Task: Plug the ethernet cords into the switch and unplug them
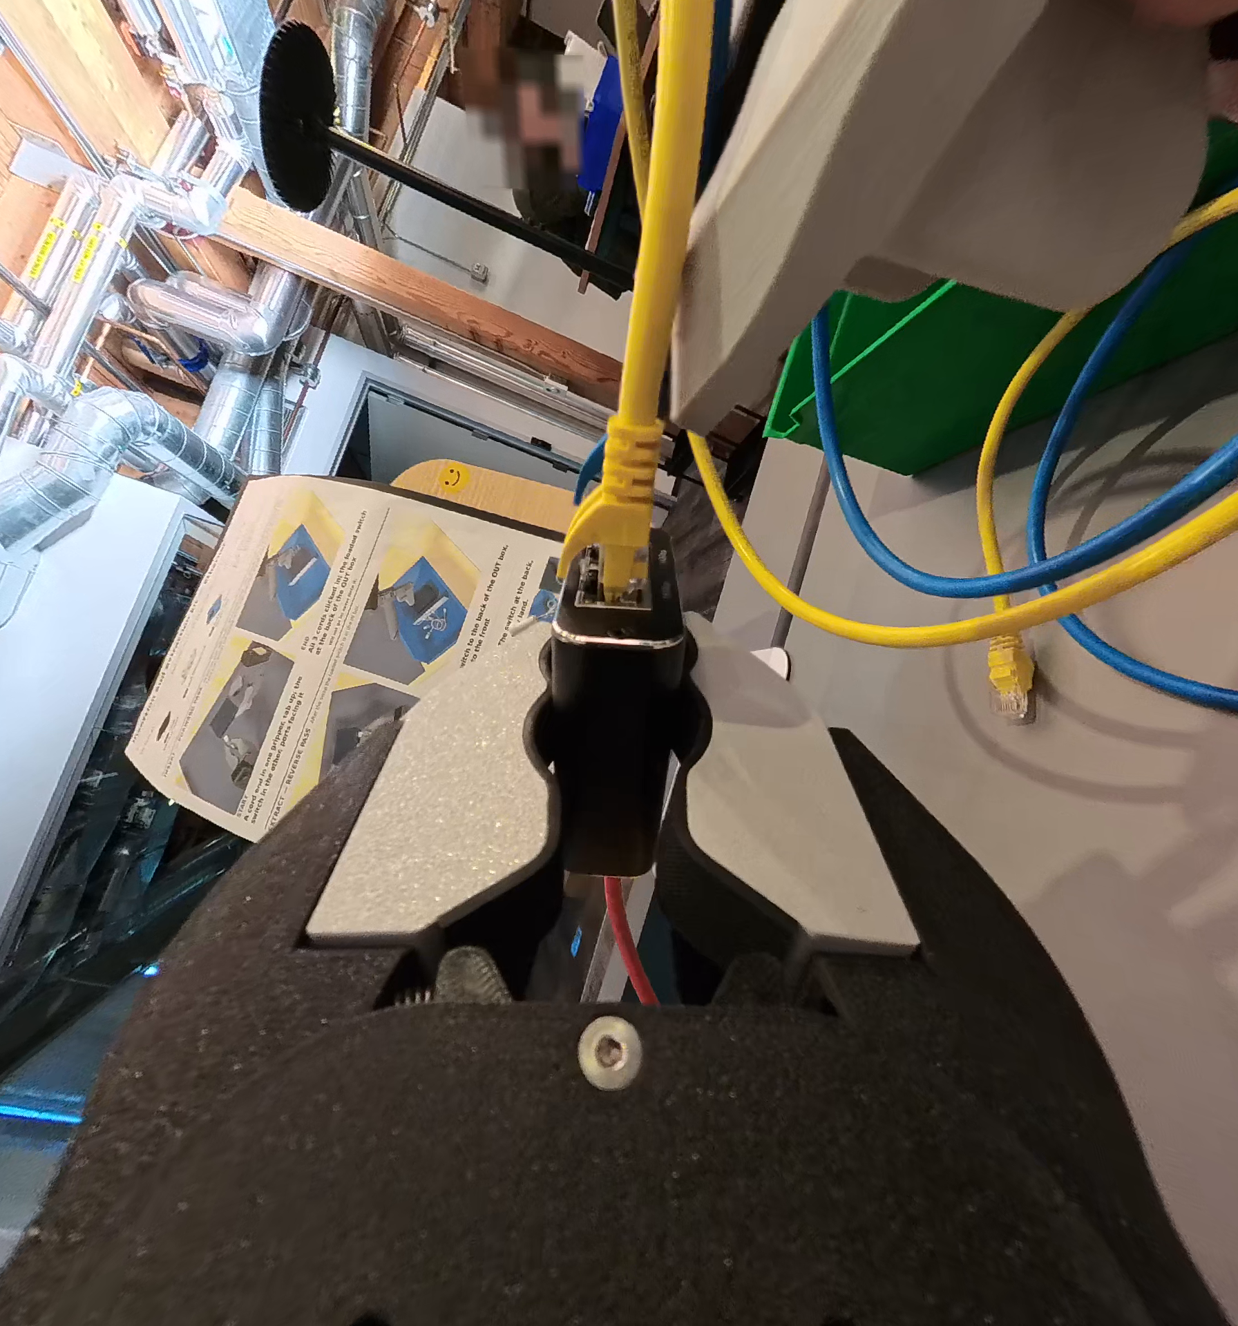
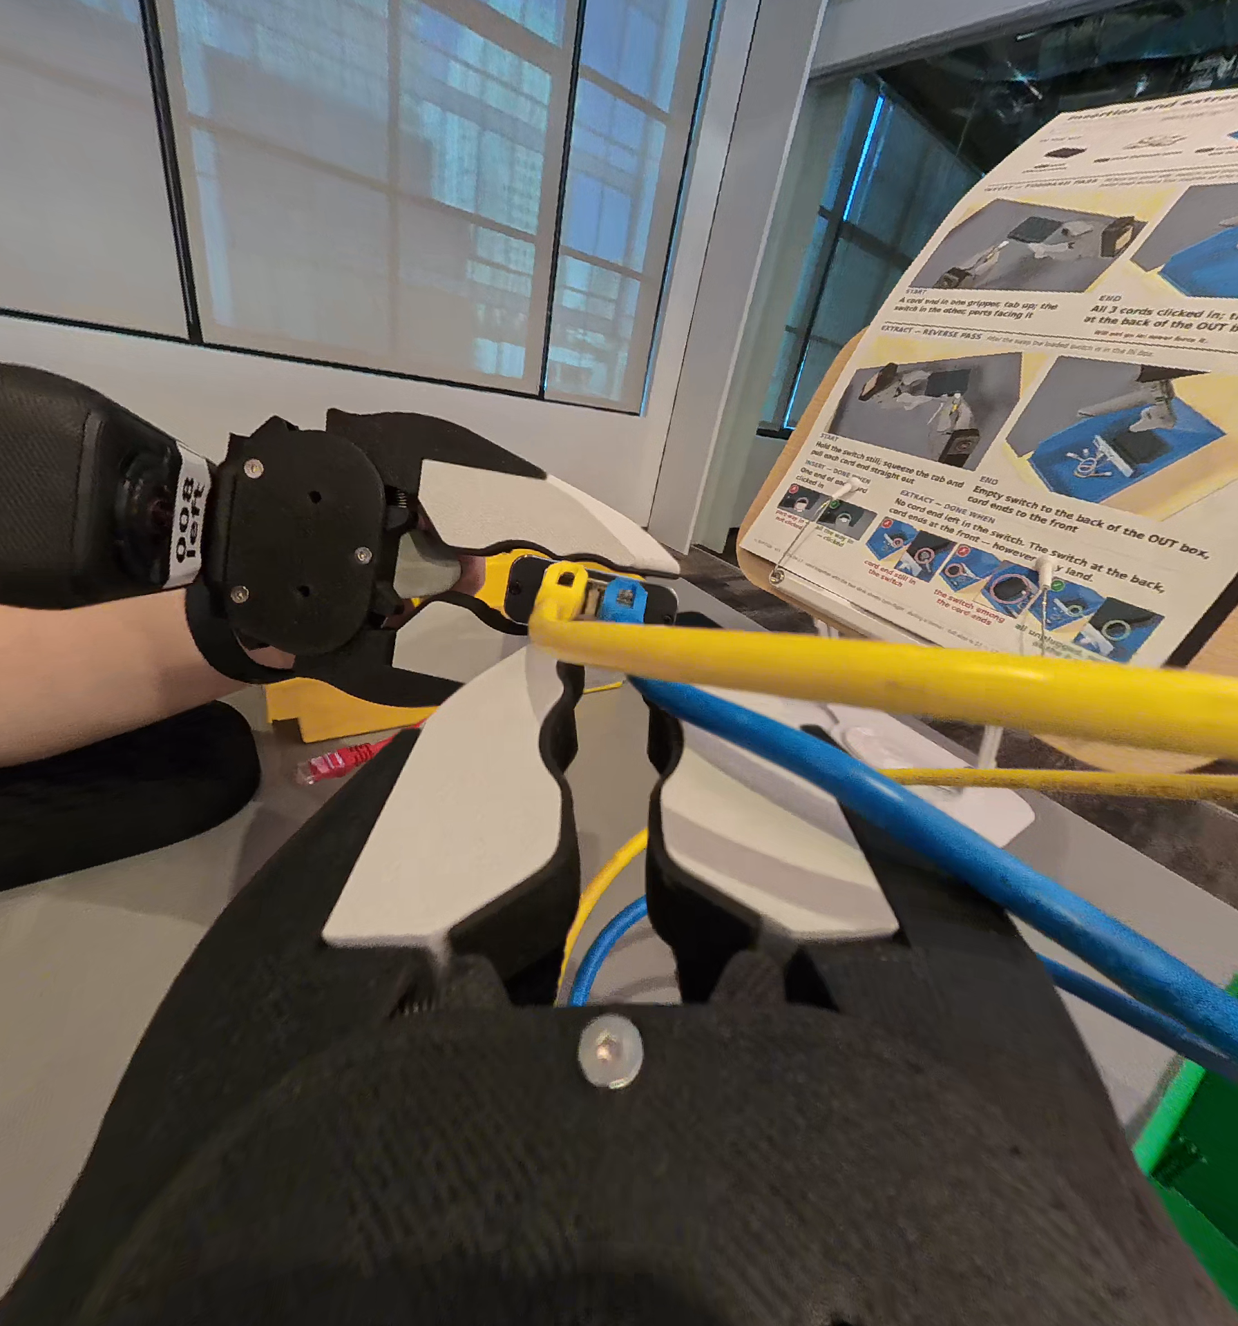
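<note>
My left gripper (image 1: 620, 646) is shut on the black switch (image 1: 616, 753) and holds it above the grey table (image 1: 961, 933), ports facing away. A yellow plug (image 1: 620, 516) sits in one port. The right wrist view shows the switch (image 2: 523, 585) with the yellow plug (image 2: 562, 585) and a blue plug (image 2: 620, 595) both in it. My right gripper (image 2: 612, 674) is just in front of these plugs, its pads a narrow gap apart. The yellow cord (image 2: 889, 674) crosses over its tips and hides them. The blue cord (image 2: 853, 803) runs over its right finger. Nothing shows pressed between the pads.
A loose yellow cord end (image 1: 1009, 674) lies on the table among blue and yellow loops. A red plug (image 2: 336, 760) lies by a yellow bin (image 2: 329, 710). A green bin (image 1: 996, 373) stands to the right. An instruction sheet on a stand (image 2: 1032, 430) stands behind. Across from one pair of fingers to the other is roughly 6 cm.
</note>
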{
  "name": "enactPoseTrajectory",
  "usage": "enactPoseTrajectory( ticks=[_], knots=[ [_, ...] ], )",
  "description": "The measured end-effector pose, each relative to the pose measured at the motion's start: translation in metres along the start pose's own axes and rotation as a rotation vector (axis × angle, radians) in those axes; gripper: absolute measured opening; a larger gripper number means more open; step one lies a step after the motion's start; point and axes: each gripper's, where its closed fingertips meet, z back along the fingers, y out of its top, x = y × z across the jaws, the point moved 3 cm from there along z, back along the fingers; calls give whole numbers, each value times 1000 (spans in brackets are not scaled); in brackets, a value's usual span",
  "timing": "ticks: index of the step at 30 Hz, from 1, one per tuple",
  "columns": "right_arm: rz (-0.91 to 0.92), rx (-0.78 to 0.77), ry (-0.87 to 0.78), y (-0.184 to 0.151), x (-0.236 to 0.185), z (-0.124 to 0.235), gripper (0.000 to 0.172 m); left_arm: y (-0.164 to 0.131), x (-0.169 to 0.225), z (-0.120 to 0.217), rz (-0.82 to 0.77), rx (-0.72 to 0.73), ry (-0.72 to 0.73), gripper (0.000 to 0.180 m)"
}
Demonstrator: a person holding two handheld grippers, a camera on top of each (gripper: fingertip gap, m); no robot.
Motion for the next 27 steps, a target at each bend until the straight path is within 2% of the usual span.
enactPoseTrajectory(
  ticks=[18,27],
  knots=[
    [-181,35,39,-1,2,-2,12,2,2,2,-23,17,14,26],
    [-120,45,38,1,-3,-1,12,5,-1,8,-107,-21,25,26]
  ],
)
